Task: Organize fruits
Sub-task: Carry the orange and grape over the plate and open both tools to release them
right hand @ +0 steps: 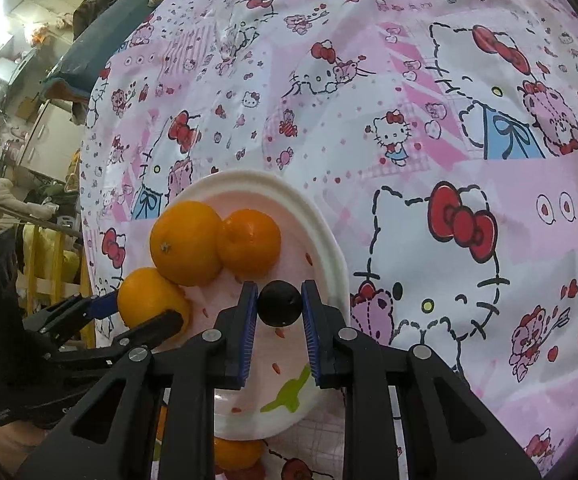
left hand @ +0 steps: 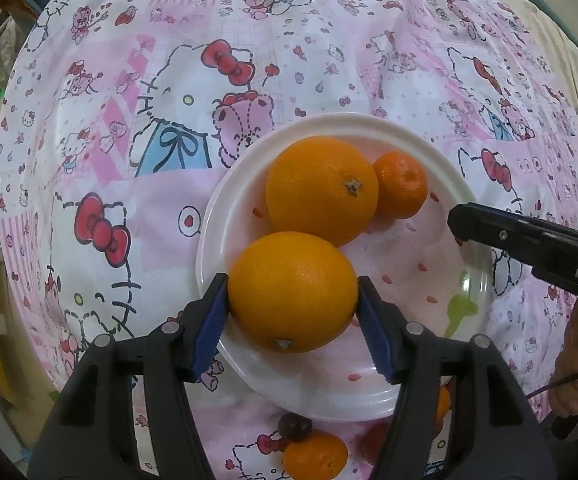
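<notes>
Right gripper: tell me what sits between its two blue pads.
A small dark round fruit sits clamped between the right gripper's pads, above the white plate; the right wrist view shows it.

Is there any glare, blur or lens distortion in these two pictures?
Left wrist view: sharp, dark fisheye corners, a bright glare spot on the plate. Right wrist view: the tablecloth bulges from lens distortion; the room at the left is overexposed near the top corner.

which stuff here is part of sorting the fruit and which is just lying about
In the job:
- plate
- big orange in the left gripper
- second orange and mandarin on the plate
- dark round fruit in the right gripper
- loose mandarin off the plate

Lying about:
- cartoon tablecloth
- room clutter
</notes>
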Tool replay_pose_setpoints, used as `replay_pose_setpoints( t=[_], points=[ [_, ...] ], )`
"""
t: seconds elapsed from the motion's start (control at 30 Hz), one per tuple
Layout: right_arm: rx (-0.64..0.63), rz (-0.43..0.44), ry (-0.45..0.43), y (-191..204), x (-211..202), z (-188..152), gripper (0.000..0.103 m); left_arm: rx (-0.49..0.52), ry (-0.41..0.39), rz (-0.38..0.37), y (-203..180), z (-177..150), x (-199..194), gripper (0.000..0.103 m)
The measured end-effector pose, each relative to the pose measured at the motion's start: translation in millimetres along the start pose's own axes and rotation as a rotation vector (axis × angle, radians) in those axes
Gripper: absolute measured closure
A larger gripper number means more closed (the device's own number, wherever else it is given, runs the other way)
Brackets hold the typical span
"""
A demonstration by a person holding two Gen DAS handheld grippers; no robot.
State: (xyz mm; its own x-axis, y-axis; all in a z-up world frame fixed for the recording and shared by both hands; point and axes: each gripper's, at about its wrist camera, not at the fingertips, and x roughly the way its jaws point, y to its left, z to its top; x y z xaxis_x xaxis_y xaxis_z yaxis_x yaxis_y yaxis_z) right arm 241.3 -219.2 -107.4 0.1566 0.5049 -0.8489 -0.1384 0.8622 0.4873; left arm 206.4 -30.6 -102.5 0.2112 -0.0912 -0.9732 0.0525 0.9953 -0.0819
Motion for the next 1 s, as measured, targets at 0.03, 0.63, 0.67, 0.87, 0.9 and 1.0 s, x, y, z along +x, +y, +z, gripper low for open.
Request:
replay_pose_setpoints(
  t=[0.03,0.63,0.67,0.87,0.9,1.0],
  points=[
    [0.002,-0.001,0.001,-0.7,0.1,-0.1,0.079,-0.002,0.001,0.001,-0.3,0.0,0.2,0.043],
    [0.016,0.011,-0.02,-2.0,-7.0,2.0,0.076,0.005,-0.009,0.007,-7.4,3.8,0.0,0.023],
    [0.021,0.011,-0.026,-3.1,-9.2,2.2,0.076,0.002,-0.012,0.006,-7.0,4.1,-1.0,0.023],
    [0.028,0.015,-0.054,0.6,-19.0,3.5,0.048,-0.005,-0.031,-0.013,-2.4,3.0,-10.7,0.023],
    [0.026,0.012,-0.06,2.2,-19.7,3.6,0.042,-0.005,-0.035,-0.016,-1.6,2.4,-12.8,0.023],
    [0.03,0.012,-0.078,5.6,-26.6,4.1,0.035,-0.006,-0.052,-0.025,-0.9,-0.1,-20.3,0.023]
  ],
)
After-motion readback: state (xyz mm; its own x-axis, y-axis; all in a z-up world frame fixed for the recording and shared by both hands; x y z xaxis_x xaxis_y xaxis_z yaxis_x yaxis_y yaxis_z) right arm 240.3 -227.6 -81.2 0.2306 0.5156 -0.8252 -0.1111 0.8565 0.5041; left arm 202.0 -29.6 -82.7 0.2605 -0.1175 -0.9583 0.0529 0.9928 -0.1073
